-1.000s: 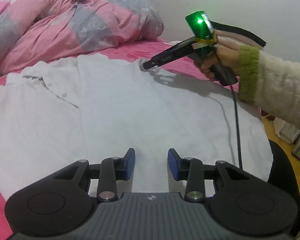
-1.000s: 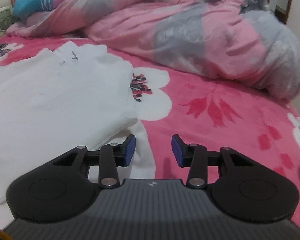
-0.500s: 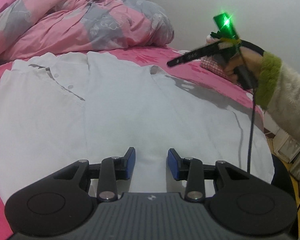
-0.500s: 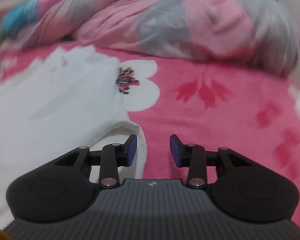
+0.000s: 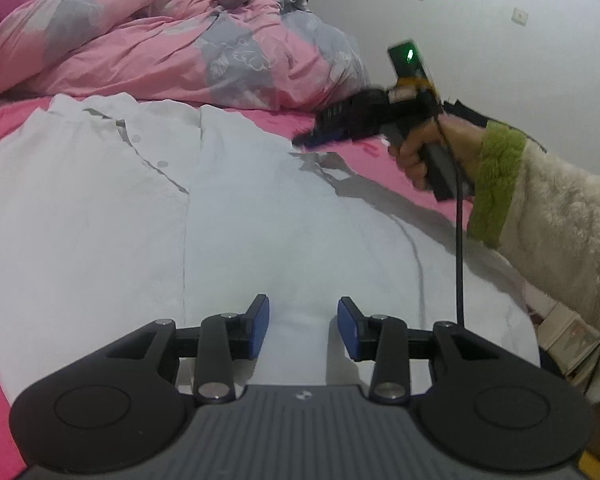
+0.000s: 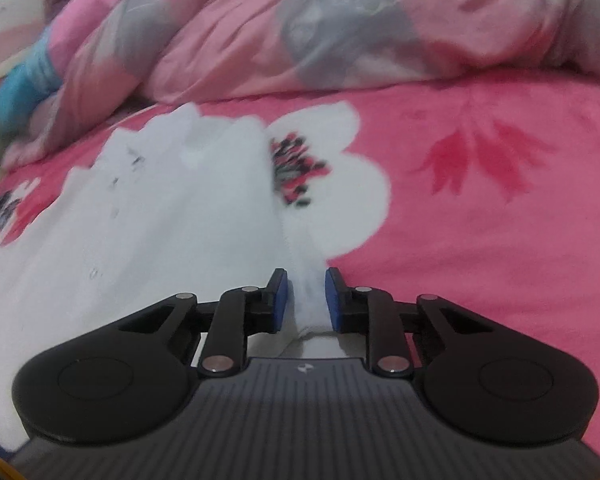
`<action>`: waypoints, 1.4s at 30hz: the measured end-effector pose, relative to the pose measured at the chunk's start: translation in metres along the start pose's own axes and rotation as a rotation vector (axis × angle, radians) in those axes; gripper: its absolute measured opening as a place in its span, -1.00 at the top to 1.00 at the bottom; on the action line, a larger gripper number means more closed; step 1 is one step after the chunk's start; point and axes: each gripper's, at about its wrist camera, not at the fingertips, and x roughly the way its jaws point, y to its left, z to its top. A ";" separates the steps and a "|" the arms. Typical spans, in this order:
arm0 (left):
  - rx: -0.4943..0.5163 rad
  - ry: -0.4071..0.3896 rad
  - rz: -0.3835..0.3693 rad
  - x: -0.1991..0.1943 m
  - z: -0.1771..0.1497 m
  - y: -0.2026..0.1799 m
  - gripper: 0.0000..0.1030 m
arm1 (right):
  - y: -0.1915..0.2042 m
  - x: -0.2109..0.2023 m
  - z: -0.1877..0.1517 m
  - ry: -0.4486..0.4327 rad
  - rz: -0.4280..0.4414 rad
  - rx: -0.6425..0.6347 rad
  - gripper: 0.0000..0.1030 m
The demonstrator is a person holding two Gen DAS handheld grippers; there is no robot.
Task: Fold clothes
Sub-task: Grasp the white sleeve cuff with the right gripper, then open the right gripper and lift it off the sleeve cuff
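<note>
A white button shirt (image 5: 140, 208) lies spread flat on the pink bed, collar toward the duvet. My left gripper (image 5: 303, 330) hovers low over the shirt's near part, open, with cloth lying under the gap and its pads not pressing. The right gripper (image 6: 305, 300) sits at the shirt's (image 6: 160, 220) right edge; its jaws are closing around a raised ridge of white cloth that stands between the blue pads. In the left wrist view the right gripper (image 5: 304, 142) appears blurred at the shirt's far right edge, held by a hand (image 5: 416, 152) in a fleecy sleeve.
A pink and grey duvet (image 5: 160, 40) is heaped along the far side of the bed. The pink floral sheet (image 6: 480, 200) stretches right of the shirt. A black cable (image 5: 459, 240) hangs from the right gripper. The bed's edge and boxes on the floor (image 5: 568, 336) are at the right.
The right gripper slid left from the bare sheet onto the shirt's edge and its jaws narrowed around a ridge of cloth. The left view rolled and shows more of the collar.
</note>
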 end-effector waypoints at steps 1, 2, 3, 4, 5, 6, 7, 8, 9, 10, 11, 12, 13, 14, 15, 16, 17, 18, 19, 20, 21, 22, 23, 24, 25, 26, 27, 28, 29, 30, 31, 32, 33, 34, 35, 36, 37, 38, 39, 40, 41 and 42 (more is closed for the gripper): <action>-0.011 -0.005 -0.007 0.000 -0.001 0.002 0.24 | 0.006 -0.002 0.009 -0.010 0.001 -0.016 0.61; -0.021 -0.009 -0.013 0.000 -0.002 0.003 0.24 | 0.013 -0.003 0.017 -0.020 0.001 -0.032 0.61; -0.029 -0.011 -0.017 -0.001 -0.002 0.004 0.24 | 0.019 -0.005 0.026 -0.030 0.002 -0.048 0.59; -0.035 -0.013 -0.022 -0.001 -0.003 0.005 0.24 | 0.023 0.000 0.036 -0.034 0.011 -0.052 0.54; -0.040 -0.016 -0.025 -0.001 -0.003 0.005 0.24 | 0.025 0.010 0.045 -0.034 0.030 -0.040 0.51; -0.043 -0.018 -0.028 -0.001 -0.004 0.006 0.24 | 0.025 0.022 0.054 -0.031 0.056 -0.018 0.44; -0.045 -0.019 -0.031 -0.001 -0.004 0.006 0.24 | 0.022 0.035 0.062 -0.024 0.079 0.014 0.39; -0.049 -0.020 -0.036 -0.001 -0.005 0.007 0.23 | 0.016 0.049 0.071 -0.013 0.095 0.055 0.36; -0.053 -0.021 -0.042 0.000 -0.005 0.008 0.22 | 0.010 0.061 0.076 -0.002 0.112 0.096 0.32; -0.059 -0.021 -0.048 0.000 -0.005 0.010 0.21 | 0.003 0.071 0.081 0.008 0.131 0.136 0.24; -0.066 -0.022 -0.055 0.000 -0.005 0.011 0.21 | -0.003 0.082 0.086 0.018 0.149 0.176 0.18; -0.073 -0.024 -0.062 0.000 -0.006 0.013 0.21 | -0.010 0.092 0.091 0.028 0.167 0.216 0.09; -0.082 -0.025 -0.069 0.000 -0.006 0.014 0.21 | -0.016 0.103 0.096 0.038 0.186 0.256 0.04; -0.090 -0.026 -0.075 0.000 -0.007 0.016 0.20 | -0.020 0.111 0.099 0.053 0.193 0.275 0.03; -0.098 -0.027 -0.082 0.000 -0.007 0.017 0.20 | -0.021 0.118 0.101 0.069 0.191 0.281 0.03; -0.104 -0.027 -0.088 0.000 -0.007 0.018 0.20 | -0.022 0.124 0.102 0.087 0.188 0.285 0.03; -0.109 -0.028 -0.092 0.000 -0.007 0.019 0.20 | -0.022 0.130 0.102 0.105 0.184 0.290 0.03; -0.114 -0.029 -0.096 0.000 -0.008 0.020 0.20 | -0.020 0.133 0.103 0.115 0.181 0.283 0.07; -0.117 -0.030 -0.099 0.000 -0.008 0.020 0.20 | -0.019 0.135 0.104 0.122 0.178 0.271 0.11; -0.119 -0.030 -0.101 0.000 -0.008 0.021 0.20 | -0.017 0.137 0.105 0.129 0.175 0.257 0.18; -0.120 -0.031 -0.102 0.000 -0.008 0.021 0.20 | -0.015 0.138 0.105 0.136 0.172 0.242 0.46; -0.122 -0.031 -0.104 0.000 -0.008 0.021 0.20 | -0.013 0.139 0.106 0.143 0.169 0.227 0.73; -0.123 -0.032 -0.105 0.000 -0.008 0.021 0.20 | -0.011 0.139 0.105 0.151 0.163 0.211 0.80; -0.125 -0.032 -0.107 0.000 -0.008 0.022 0.20 | -0.007 0.138 0.105 0.149 0.163 0.186 0.90; -0.126 -0.033 -0.108 0.001 -0.008 0.022 0.20 | -0.003 0.136 0.104 0.141 0.164 0.158 0.94; -0.127 -0.033 -0.108 0.001 -0.008 0.022 0.20 | 0.000 0.133 0.104 0.119 0.158 0.133 0.96; -0.127 -0.034 -0.108 0.001 -0.008 0.022 0.20 | 0.004 0.129 0.103 0.092 0.148 0.111 0.97; -0.126 -0.034 -0.107 0.001 -0.008 0.022 0.20 | 0.008 0.125 0.103 0.067 0.124 0.081 0.98; -0.125 -0.034 -0.106 0.001 -0.008 0.022 0.20 | 0.012 0.122 0.103 0.045 0.095 0.049 0.98; -0.124 -0.035 -0.105 0.001 -0.008 0.021 0.20 | 0.018 0.121 0.101 0.028 0.059 0.003 0.98; -0.124 -0.035 -0.105 0.001 -0.008 0.021 0.20 | 0.024 0.120 0.099 0.013 0.019 -0.048 0.99; -0.124 -0.035 -0.105 0.001 -0.008 0.021 0.20 | 0.031 0.121 0.096 0.001 -0.017 -0.095 0.99; -0.123 -0.035 -0.105 0.000 -0.008 0.021 0.20 | 0.037 0.123 0.092 -0.009 -0.051 -0.138 0.99; -0.123 -0.035 -0.104 0.000 -0.008 0.021 0.20 | 0.044 0.125 0.089 -0.019 -0.084 -0.180 0.99; -0.122 -0.035 -0.104 0.000 -0.009 0.021 0.20 | 0.051 0.128 0.085 -0.030 -0.138 -0.232 0.99; -0.121 -0.036 -0.103 0.000 -0.009 0.021 0.20 | 0.055 0.131 0.082 -0.035 -0.185 -0.271 0.99; -0.121 -0.036 -0.103 -0.001 -0.009 0.022 0.20 | 0.058 0.136 0.080 -0.030 -0.218 -0.292 0.99; -0.120 -0.036 -0.103 -0.001 -0.009 0.022 0.20 | 0.059 0.140 0.077 -0.026 -0.240 -0.298 0.98; -0.120 -0.036 -0.103 -0.001 -0.010 0.022 0.20 | 0.060 0.142 0.075 -0.024 -0.260 -0.301 0.97; -0.120 -0.036 -0.103 -0.001 -0.010 0.022 0.20 | 0.061 0.144 0.073 -0.026 -0.270 -0.315 0.95; -0.120 -0.036 -0.103 -0.001 -0.010 0.022 0.20 | 0.062 0.141 0.074 -0.041 -0.272 -0.324 0.95; -0.119 -0.036 -0.103 -0.001 -0.010 0.022 0.20 | 0.063 0.136 0.075 -0.059 -0.273 -0.332 0.91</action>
